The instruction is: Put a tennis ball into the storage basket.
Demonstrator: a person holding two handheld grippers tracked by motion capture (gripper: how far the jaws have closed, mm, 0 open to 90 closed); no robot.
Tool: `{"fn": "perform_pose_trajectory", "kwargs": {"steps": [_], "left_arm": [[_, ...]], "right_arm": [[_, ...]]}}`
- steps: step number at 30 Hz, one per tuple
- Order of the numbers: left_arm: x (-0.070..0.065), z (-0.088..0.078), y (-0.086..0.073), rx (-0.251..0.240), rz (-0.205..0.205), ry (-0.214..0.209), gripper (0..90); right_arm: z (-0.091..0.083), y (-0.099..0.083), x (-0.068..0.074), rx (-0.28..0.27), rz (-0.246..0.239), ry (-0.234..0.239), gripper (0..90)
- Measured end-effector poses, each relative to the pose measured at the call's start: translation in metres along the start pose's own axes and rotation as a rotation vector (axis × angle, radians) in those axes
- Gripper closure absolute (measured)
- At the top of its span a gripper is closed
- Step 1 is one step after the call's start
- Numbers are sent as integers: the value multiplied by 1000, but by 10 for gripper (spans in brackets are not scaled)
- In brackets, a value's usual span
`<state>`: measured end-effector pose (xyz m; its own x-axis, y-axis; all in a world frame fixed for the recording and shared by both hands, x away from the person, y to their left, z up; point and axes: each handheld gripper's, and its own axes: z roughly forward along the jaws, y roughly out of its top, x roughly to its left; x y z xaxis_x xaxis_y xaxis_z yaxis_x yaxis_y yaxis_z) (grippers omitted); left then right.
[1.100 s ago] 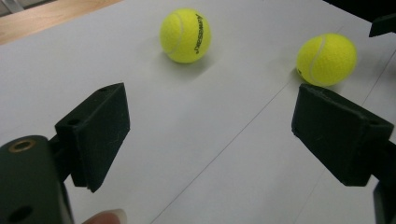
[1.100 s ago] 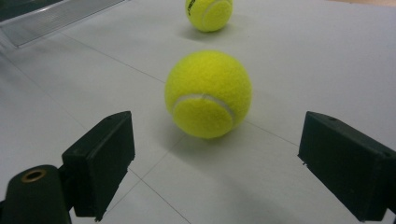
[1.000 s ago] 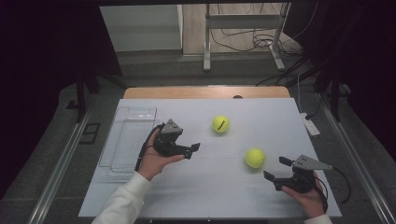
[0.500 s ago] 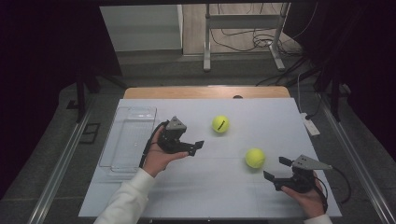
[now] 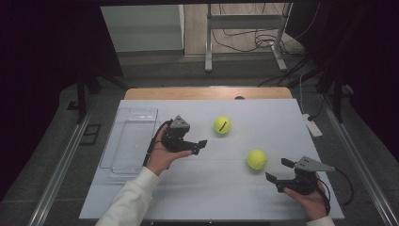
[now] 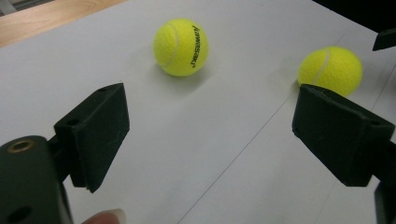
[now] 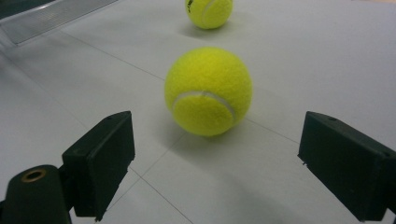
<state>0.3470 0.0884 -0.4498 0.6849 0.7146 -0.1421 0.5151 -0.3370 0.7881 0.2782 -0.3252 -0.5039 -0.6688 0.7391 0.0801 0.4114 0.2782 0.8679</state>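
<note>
Starting at the left edge of the desk [image 5: 141, 197], a clear tray [image 5: 129, 139] lies lengthwise along that side, empty as far as the high view tells. Just to its right the left gripper [image 5: 200, 146] is held above the desk, its jaws wide apart and holding nothing, aimed toward the right. From its own view the printed ball [image 6: 181, 46] lies ahead and to the left of its line, well apart from the jaws, resting nearer the desk's far edge. Further right sits the plain ball [image 5: 257, 159], on the desk toward the near right corner. The right gripper [image 5: 278, 170] hovers just beside it, jaws likewise spread and empty, and in the right gripper view that ball [image 7: 208, 91] lies squarely between the two jaws' lines, a little ahead of their tips. Being round, neither ball has a long axis to align with. Judged from this, the right gripper is nearer its ball and needs only a short push forward before closing; the left would have to swing toward the far edge.
</note>
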Motion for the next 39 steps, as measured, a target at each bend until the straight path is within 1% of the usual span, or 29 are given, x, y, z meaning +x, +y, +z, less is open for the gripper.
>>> {"fn": "perform_pose_trajectory", "kwargs": {"steps": [4,7,11,25,32,35,39], "left_arm": [[0,3,2,6,2,1,122],[2,7,5,6,-8,-6,122],[4,12,8,10,-2,0,124],[5,25,17,31,-4,5,124],[7,30,20,32,-4,8,126],[9,31,22,26,-14,7,126],[9,33,26,27,-9,4,127]], "right_arm": [[0,0,0,0,1,-1,109],[0,0,0,0,-1,0,110],[0,0,-1,3,-1,0,109],[0,0,0,2,-3,2,109],[0,-1,-1,3,-2,1,109],[0,-1,-1,3,-1,1,109],[0,-1,-1,3,0,1,109]]}}
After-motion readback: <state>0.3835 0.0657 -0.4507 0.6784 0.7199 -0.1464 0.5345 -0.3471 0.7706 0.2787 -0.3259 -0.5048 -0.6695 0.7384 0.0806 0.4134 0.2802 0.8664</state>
